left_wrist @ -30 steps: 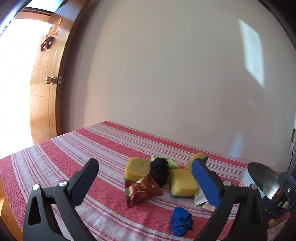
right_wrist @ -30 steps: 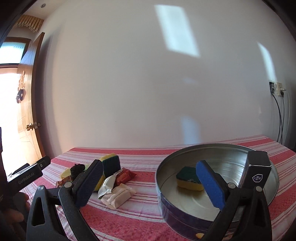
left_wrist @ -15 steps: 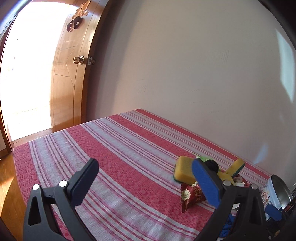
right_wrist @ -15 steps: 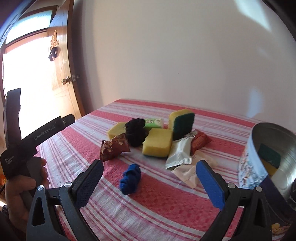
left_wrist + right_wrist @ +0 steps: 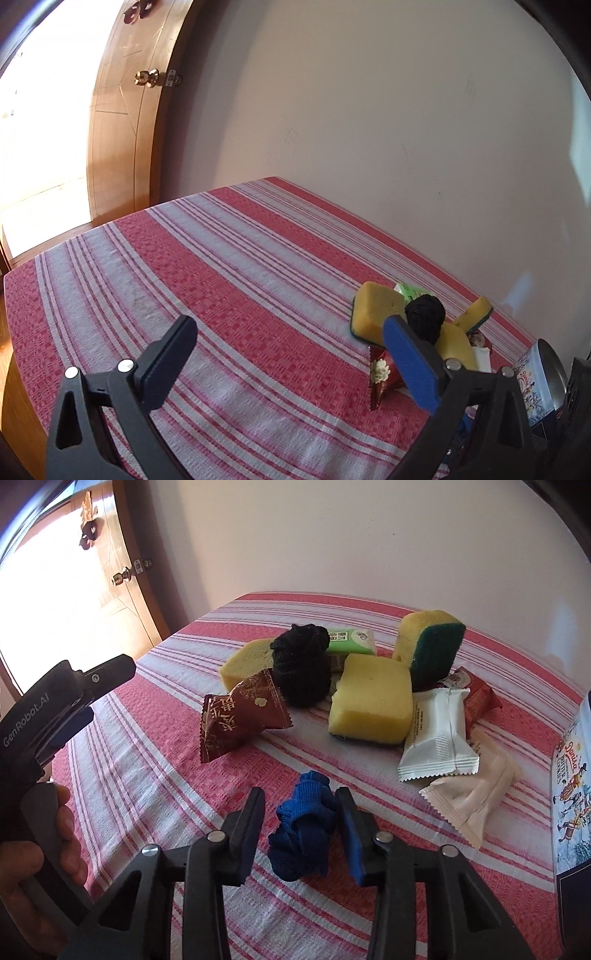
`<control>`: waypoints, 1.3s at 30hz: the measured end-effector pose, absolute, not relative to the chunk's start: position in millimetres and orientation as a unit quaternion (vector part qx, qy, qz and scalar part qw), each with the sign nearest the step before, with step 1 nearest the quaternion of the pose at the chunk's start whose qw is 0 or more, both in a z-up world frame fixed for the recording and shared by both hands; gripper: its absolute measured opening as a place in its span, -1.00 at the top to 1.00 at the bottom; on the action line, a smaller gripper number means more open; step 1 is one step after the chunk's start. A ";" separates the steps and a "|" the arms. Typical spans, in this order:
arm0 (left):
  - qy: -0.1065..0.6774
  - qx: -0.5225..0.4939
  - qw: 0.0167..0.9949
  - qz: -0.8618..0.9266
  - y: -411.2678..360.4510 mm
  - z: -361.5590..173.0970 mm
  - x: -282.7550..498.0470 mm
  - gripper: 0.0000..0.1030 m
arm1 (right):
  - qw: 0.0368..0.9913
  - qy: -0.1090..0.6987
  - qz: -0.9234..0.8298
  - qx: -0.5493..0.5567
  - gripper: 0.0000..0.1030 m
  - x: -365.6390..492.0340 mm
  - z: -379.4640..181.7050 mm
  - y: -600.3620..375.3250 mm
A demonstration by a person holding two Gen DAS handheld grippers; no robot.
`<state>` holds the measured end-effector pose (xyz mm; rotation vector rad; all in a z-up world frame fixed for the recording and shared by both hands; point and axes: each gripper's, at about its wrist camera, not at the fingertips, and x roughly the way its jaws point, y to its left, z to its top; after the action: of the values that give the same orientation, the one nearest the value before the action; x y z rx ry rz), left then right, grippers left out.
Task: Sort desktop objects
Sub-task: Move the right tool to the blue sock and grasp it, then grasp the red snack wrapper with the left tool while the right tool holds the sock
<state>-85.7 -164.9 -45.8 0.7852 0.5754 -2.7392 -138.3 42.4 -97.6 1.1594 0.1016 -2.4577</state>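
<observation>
A blue scrunchie (image 5: pixel 304 830) lies on the striped cloth between the fingers of my right gripper (image 5: pixel 300 805), whose jaws are half closed around it, a gap still showing on the left side. Behind it lie a black scrunchie (image 5: pixel 302 668), a brown snack packet (image 5: pixel 240 712), three yellow sponges (image 5: pixel 371 698), a green tissue pack (image 5: pixel 351 640), white wrappers (image 5: pixel 437 734) and a red packet (image 5: pixel 476 696). My left gripper (image 5: pixel 291 354) is open and empty above bare cloth, left of the pile (image 5: pixel 410 321). It also shows in the right wrist view (image 5: pixel 70 698).
A cookie tin (image 5: pixel 570 786) stands at the right edge, also in the left wrist view (image 5: pixel 543 384). A wooden door (image 5: pixel 125 110) stands open at the left. The table's left edge (image 5: pixel 11 302) drops to the floor. A wall runs behind the table.
My right gripper has swung from the tin to the pile, come down over the blue scrunchie and narrowed its jaws around it. My left gripper has turned left, away from the pile.
</observation>
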 end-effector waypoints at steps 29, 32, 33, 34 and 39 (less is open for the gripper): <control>0.002 0.433 -0.041 -0.901 -61.9 -74.2 -180.2 0.15 | 0.221 -0.072 -0.913 0.336 0.34 -125.5 -70.0 127.0; 0.009 0.424 -0.052 -0.904 -59.2 -71.5 -172.0 0.36 | 0.217 -0.074 -0.917 0.326 0.34 -121.7 -67.6 129.9; 0.016 0.418 -0.054 -0.907 -61.1 -69.1 -169.0 0.43 | 0.215 -0.074 -0.919 0.322 0.34 -120.3 -66.6 130.3; 0.022 0.409 -0.054 -0.911 -62.4 -66.5 -165.1 0.43 | 0.215 -0.073 -0.921 0.317 0.34 -118.7 -65.3 130.5; 0.037 0.342 -0.036 -0.938 -65.2 -46.3 -140.6 0.43 | 0.211 -0.064 -0.931 0.290 0.34 -110.5 -59.8 133.5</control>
<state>-140.6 -65.2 -46.3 1.0984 0.1204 -3.0181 -110.5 133.5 -59.8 0.8068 -0.1779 -2.5875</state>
